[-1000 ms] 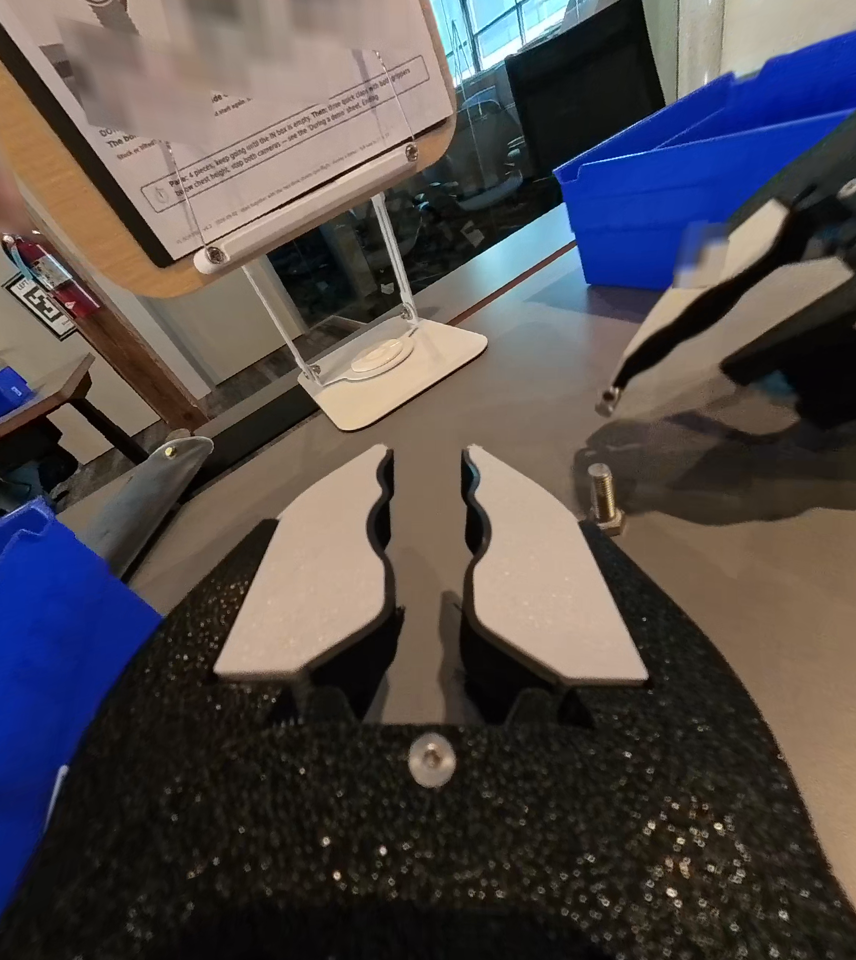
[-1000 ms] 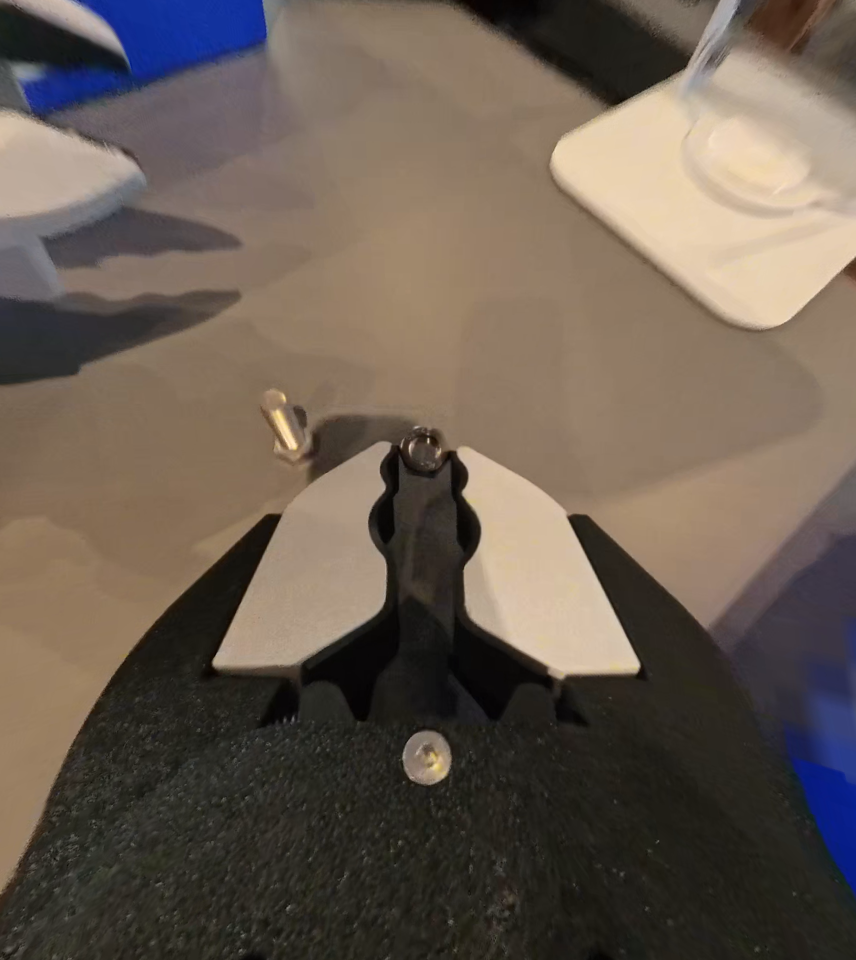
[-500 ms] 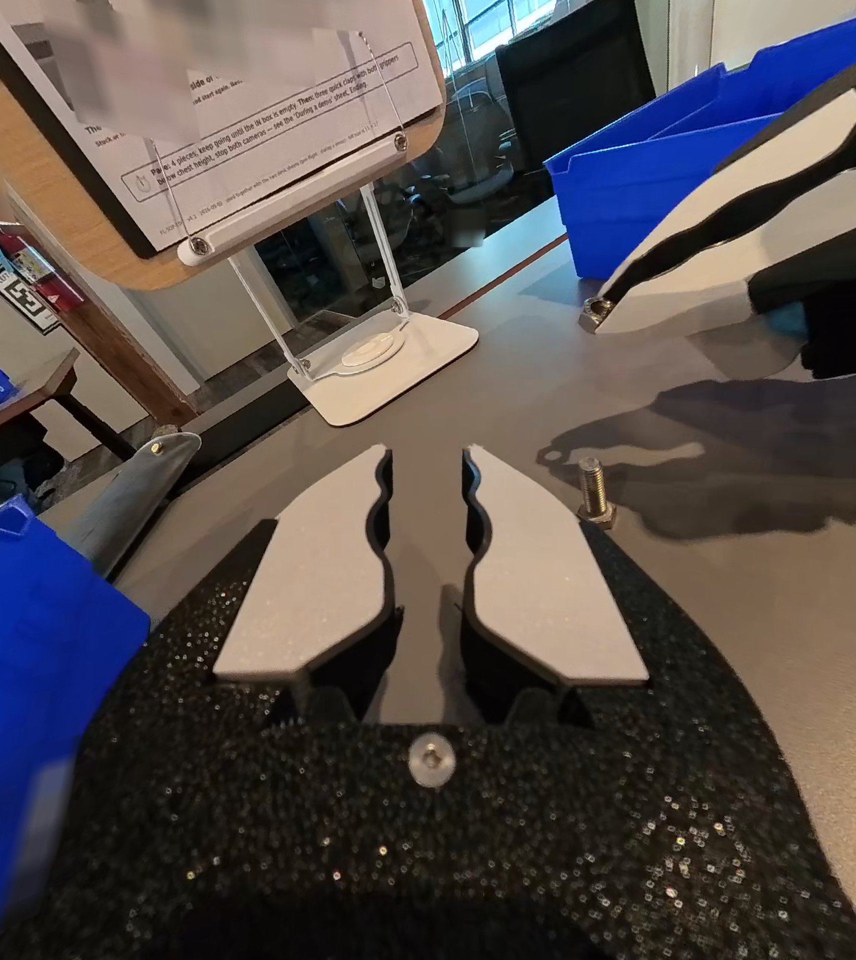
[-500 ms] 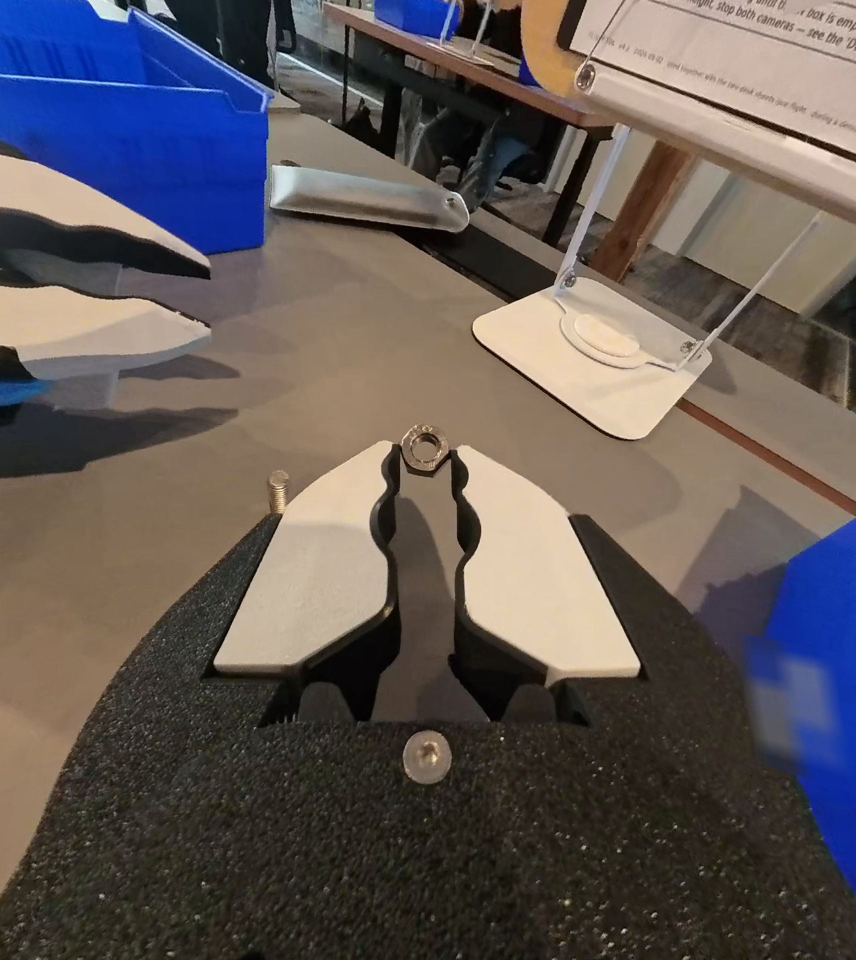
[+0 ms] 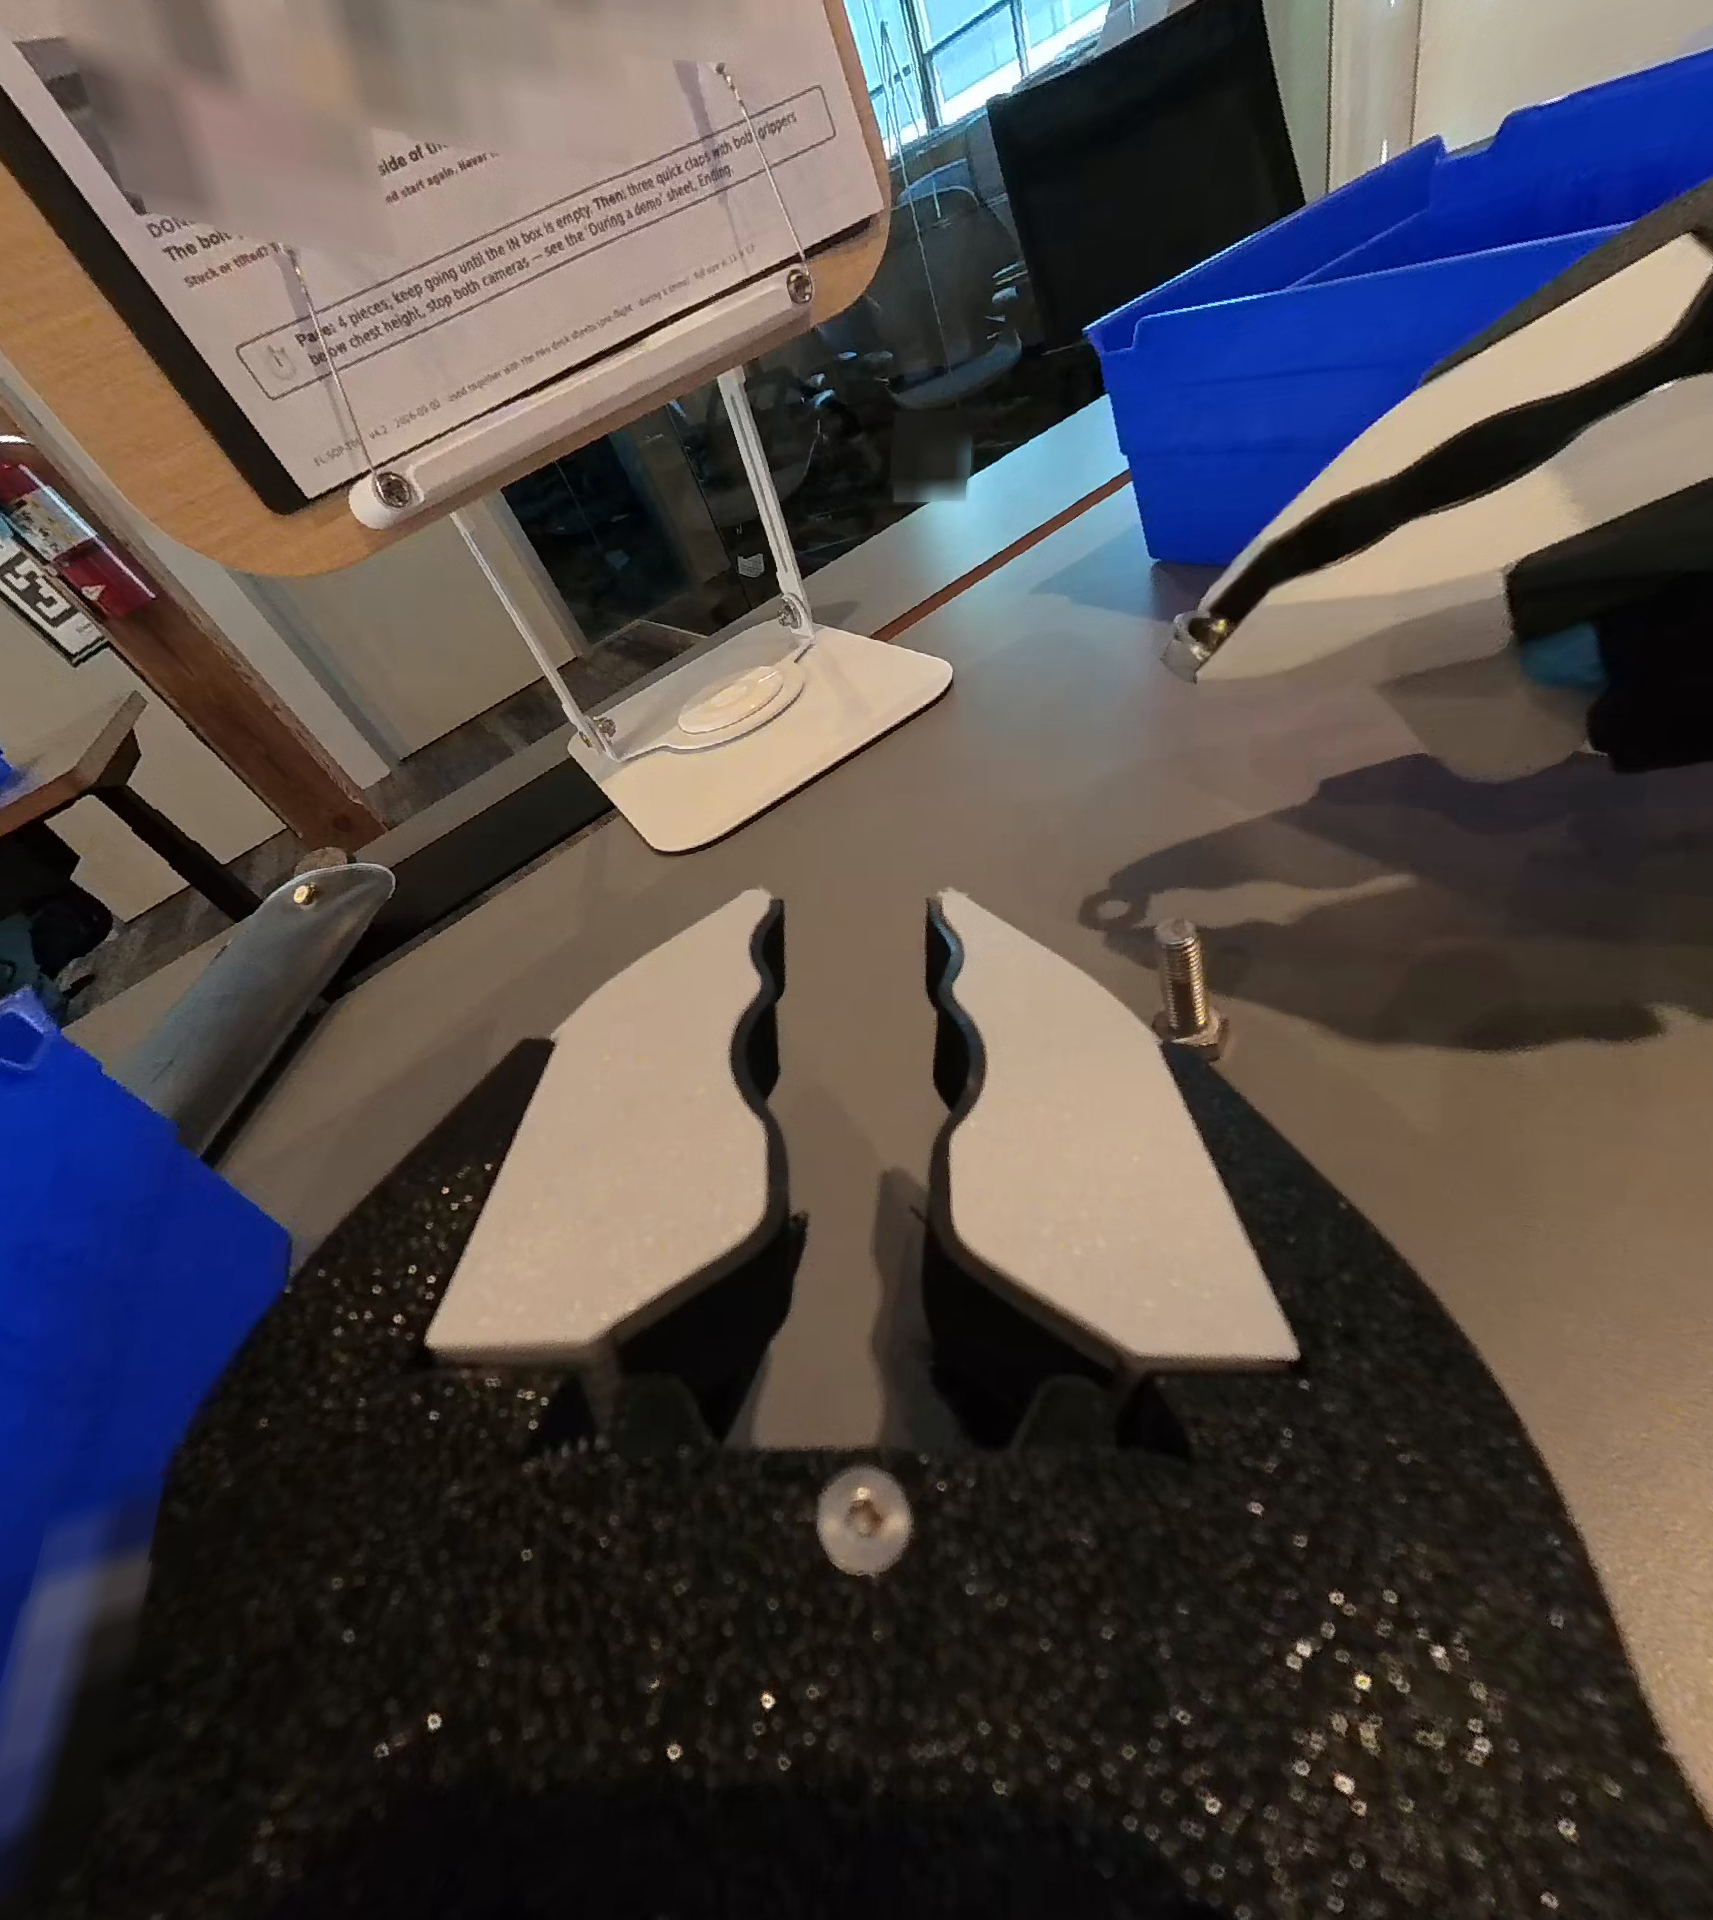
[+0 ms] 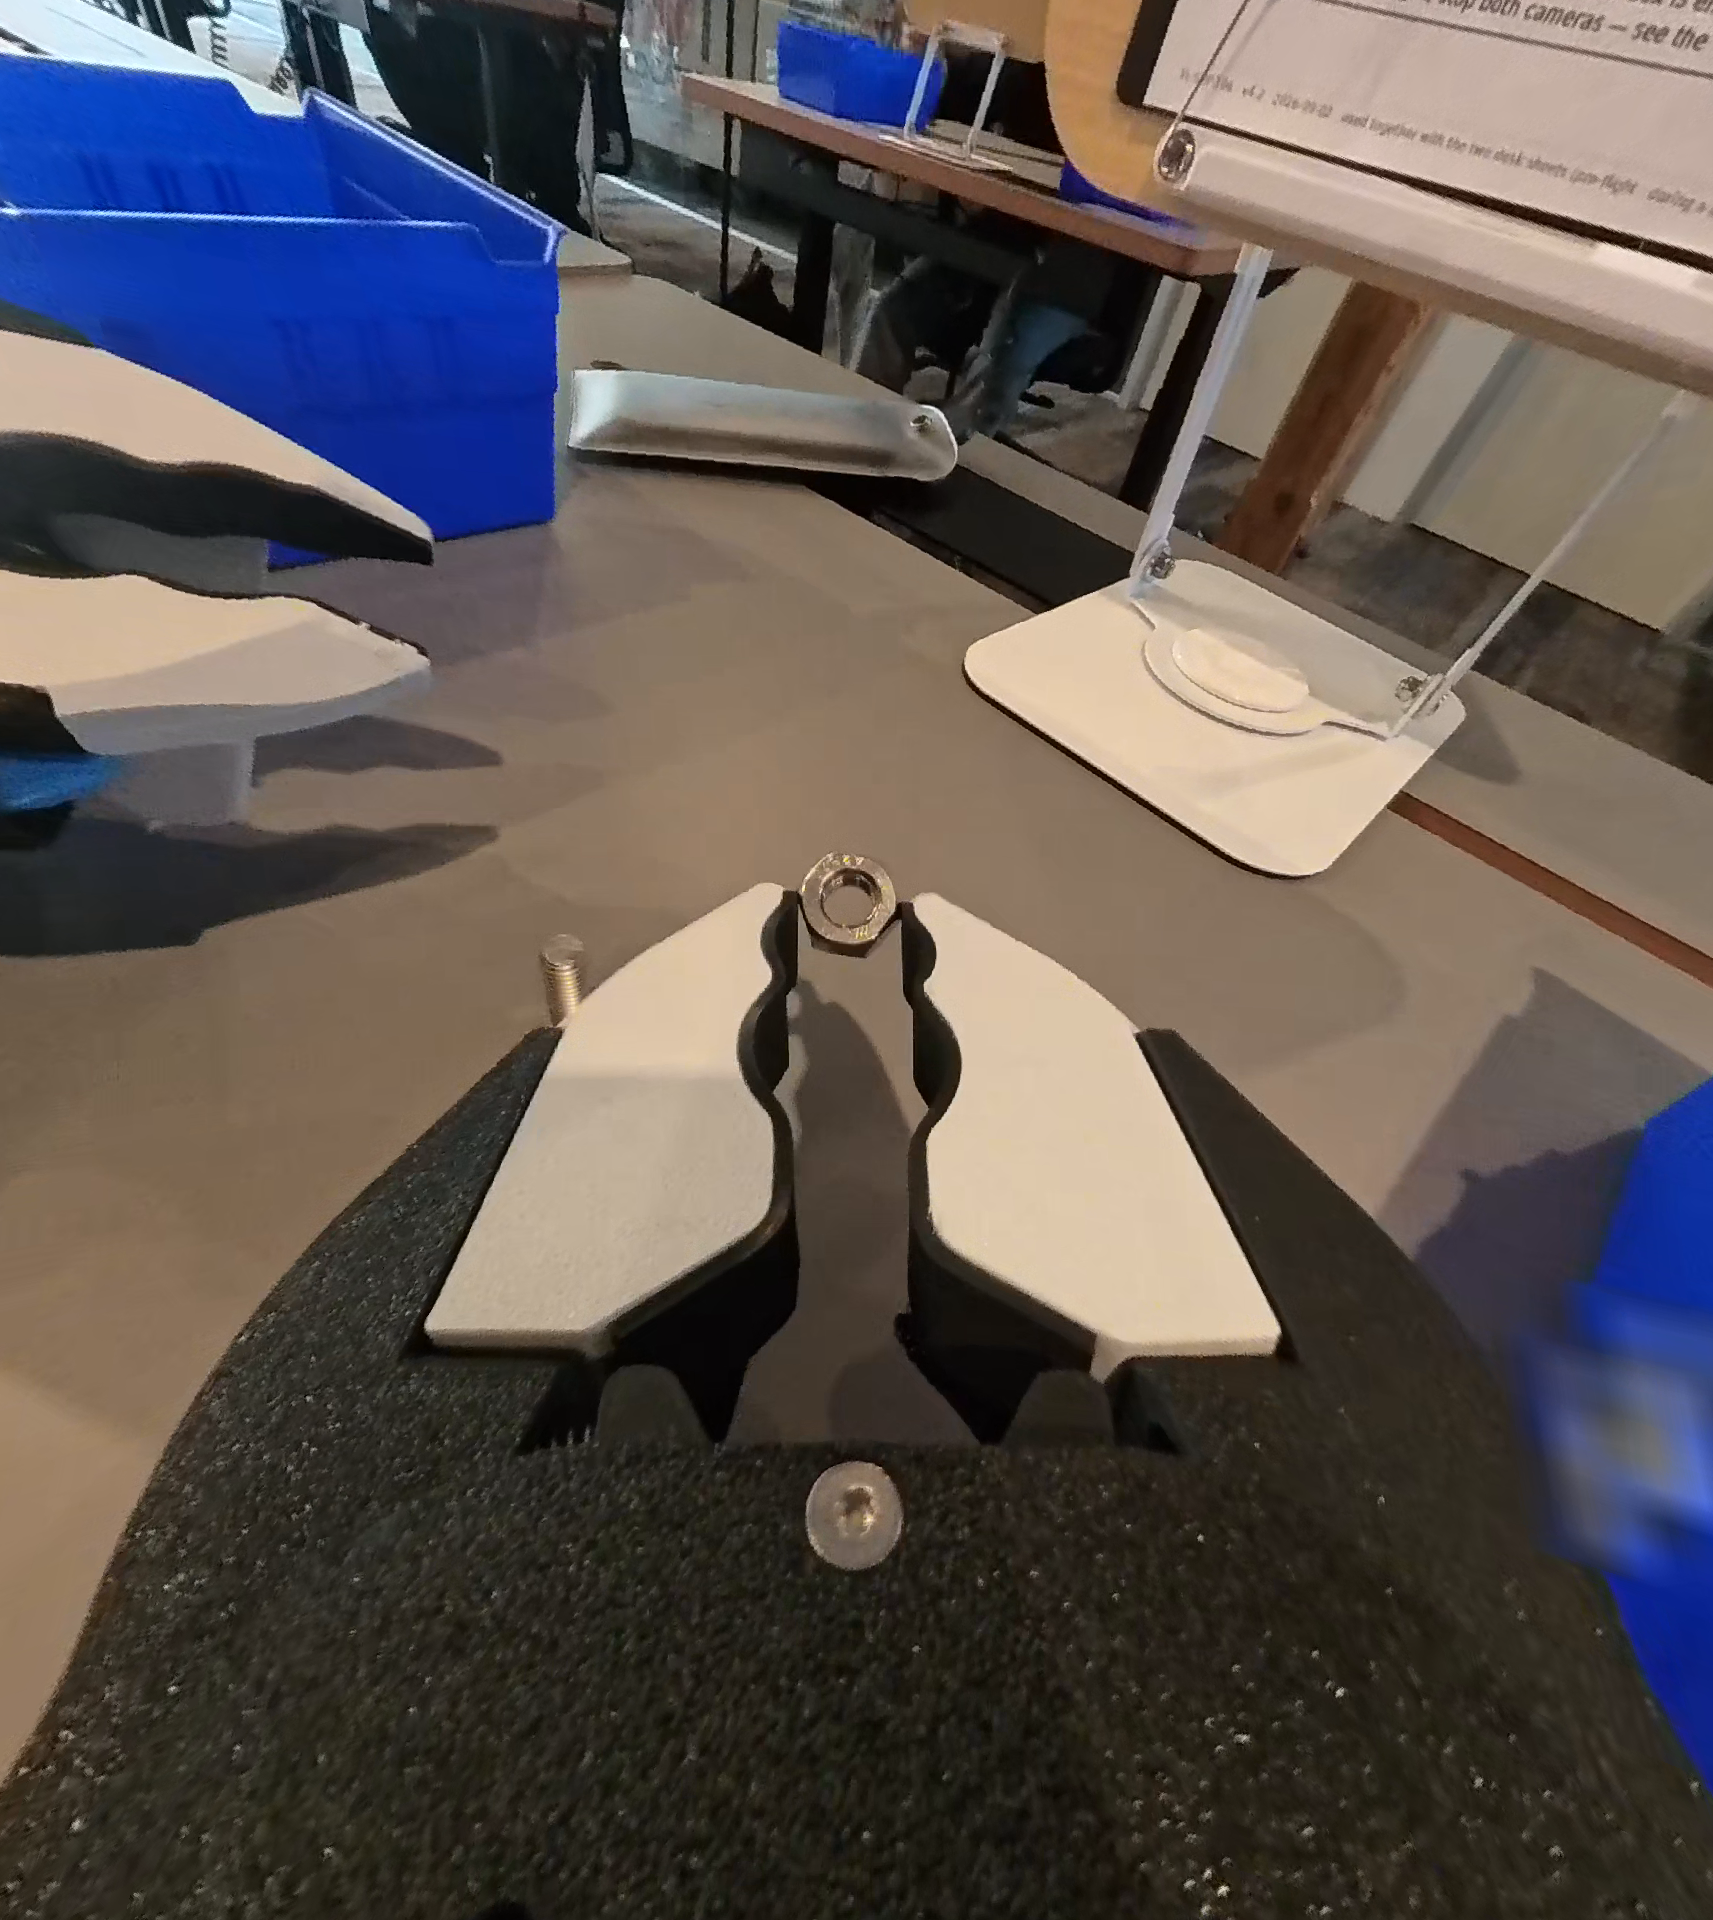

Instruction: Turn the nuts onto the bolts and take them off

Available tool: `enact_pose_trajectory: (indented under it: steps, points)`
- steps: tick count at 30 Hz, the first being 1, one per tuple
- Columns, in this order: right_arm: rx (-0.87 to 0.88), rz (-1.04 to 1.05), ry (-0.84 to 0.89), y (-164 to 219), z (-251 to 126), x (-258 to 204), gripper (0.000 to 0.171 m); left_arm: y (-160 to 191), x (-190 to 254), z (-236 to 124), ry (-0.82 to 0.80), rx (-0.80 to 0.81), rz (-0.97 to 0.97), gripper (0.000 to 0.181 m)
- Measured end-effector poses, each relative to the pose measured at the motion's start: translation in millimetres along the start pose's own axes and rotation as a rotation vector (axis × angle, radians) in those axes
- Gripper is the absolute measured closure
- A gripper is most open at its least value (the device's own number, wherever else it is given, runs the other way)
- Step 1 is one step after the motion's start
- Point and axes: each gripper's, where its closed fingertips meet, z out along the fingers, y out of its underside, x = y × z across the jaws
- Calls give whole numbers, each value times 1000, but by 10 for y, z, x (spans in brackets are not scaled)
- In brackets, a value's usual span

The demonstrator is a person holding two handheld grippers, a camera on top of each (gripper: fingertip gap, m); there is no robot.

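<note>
right gripper [image 6: 847, 906] is pinched on a steel nut [image 6: 848, 902] at its fingertips, hole kept open for threading. left gripper [image 5: 854, 902] is spread and holds nothing, presumably readied to steady the bolt [image 5: 1184, 982], stood head-down on the grey table [image 5: 1454, 1195] just beside it. a white document stand [image 5: 769, 717] and blue bins [image 6: 239, 312] are set well apart; nothing is seen in the way.

Grey table [image 5: 1454, 1299], blue bins [image 5: 1278, 416], white-based document stand [image 5: 769, 717] holding a printed sheet [image 5: 478, 208], metal pouch [image 6: 758, 426]
</note>
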Motion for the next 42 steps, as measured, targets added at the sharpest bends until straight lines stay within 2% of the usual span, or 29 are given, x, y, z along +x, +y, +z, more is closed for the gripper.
enact_pose_trajectory:
  steps: [10, 21, 42]
  points:
    - [41, 65, 10, -24, -29, 77, 153, 19, 7, 2, 7, -11, -5, 156]
    - [82, 182, -67, -28, -54, 78, 153, 4, 38, -6, 35, -5, -27, 156]
    - [66, 195, -115, 14, -24, 23, 153, 42, 114, 16, 98, -37, -78, 151]
